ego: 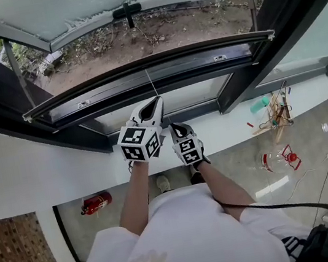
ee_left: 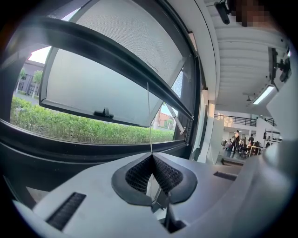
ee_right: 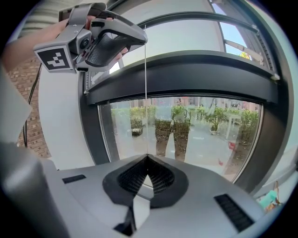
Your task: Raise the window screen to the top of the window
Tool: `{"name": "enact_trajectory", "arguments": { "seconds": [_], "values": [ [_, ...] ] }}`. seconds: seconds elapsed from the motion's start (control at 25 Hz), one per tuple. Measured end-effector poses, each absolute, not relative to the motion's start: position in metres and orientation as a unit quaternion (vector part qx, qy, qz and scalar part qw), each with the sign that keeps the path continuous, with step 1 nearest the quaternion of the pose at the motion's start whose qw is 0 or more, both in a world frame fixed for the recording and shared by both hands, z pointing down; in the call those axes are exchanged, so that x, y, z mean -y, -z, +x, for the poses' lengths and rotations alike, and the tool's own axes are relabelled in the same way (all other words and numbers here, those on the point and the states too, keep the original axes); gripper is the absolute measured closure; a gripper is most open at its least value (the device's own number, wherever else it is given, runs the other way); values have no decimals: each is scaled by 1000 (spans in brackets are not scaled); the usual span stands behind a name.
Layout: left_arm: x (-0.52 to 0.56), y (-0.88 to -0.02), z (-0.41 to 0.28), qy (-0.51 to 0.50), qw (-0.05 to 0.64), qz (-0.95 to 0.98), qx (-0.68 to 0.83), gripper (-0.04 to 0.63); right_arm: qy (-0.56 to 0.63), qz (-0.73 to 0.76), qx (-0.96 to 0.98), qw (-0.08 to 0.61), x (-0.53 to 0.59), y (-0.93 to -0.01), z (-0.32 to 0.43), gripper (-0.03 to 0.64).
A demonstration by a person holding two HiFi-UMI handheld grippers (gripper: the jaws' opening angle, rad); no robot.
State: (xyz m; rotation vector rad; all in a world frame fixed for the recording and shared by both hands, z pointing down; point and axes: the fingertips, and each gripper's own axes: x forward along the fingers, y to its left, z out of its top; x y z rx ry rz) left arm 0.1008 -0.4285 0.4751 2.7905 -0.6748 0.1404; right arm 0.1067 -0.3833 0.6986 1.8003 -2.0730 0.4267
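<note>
At a window sill in the head view, a person holds the left gripper (ego: 157, 99) and right gripper (ego: 173, 127) close together at mid-frame, both on a thin pull cord (ego: 151, 84) running up to the dark-railed window screen (ego: 141, 69). In the left gripper view, the jaws are clenched on the cord below the screen's mesh, which fills the upper centre. In the right gripper view, its jaws pinch the same cord lower down, with the left gripper at upper left.
</note>
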Motion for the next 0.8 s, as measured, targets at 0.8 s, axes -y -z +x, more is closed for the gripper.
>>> {"name": "enact_trajectory", "arguments": {
  "seconds": [0.8],
  "values": [
    [440,-426,97,-6,109,966,236,595,-109,634,751,148,412,-655,99,615]
  ]
}}
